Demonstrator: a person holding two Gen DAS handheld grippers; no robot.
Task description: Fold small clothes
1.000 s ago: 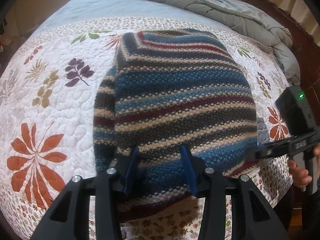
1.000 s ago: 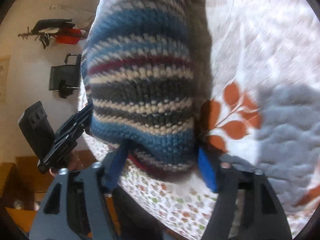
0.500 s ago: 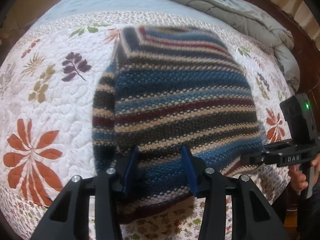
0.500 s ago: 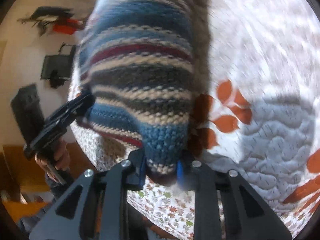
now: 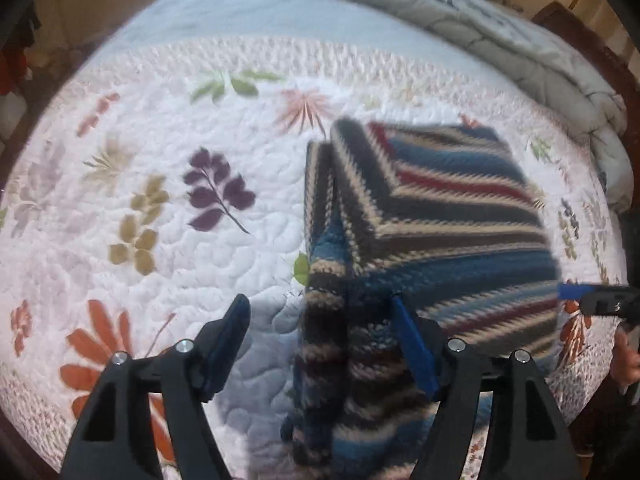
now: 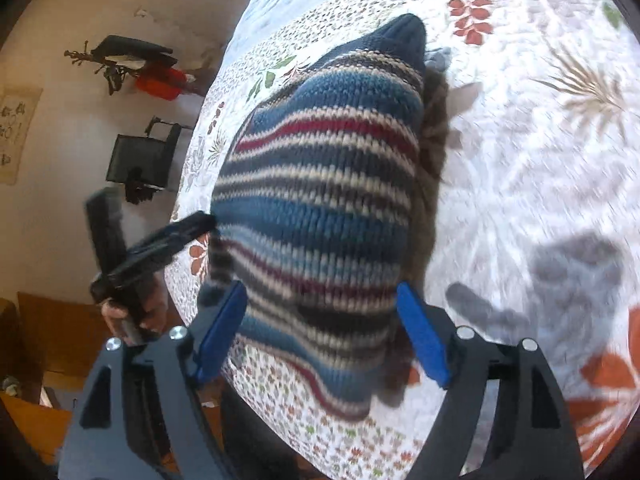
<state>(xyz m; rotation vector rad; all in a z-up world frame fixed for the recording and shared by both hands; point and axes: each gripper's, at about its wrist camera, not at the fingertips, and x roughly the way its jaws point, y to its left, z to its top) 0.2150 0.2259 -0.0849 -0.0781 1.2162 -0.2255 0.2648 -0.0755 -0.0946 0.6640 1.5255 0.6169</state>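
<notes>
A folded knit sweater (image 5: pixel 440 216) with blue, cream, dark and red stripes lies on the floral quilt (image 5: pixel 160 240). My left gripper (image 5: pixel 318 304) hovers over its near left edge, its jaws opening. The folded edge lies between the blue pads (image 5: pixel 412 344), which do not press it. In the right wrist view the sweater (image 6: pixel 320 184) bulges in front of my right gripper (image 6: pixel 320 290), whose jaws are also opening, with the near hem loose between them. Each view shows the other gripper beside the sweater: the right one (image 5: pixel 600 300) and the left one (image 6: pixel 160 248), held by a hand (image 6: pixel 132 312).
A grey duvet (image 5: pixel 480 28) is bunched at the far end of the bed, beside a dark wooden frame (image 5: pixel 624 92). The quilt's near edge (image 6: pixel 304 416) drops off just in front of the grippers. Dark furniture (image 6: pixel 140 160) stands against the wall beyond the bed.
Both grippers have let go of the sweater's near hem and spread wide. The left gripper has shifted left toward the sweater's edge; the right has pulled back and risen. The sweater rests flat.
</notes>
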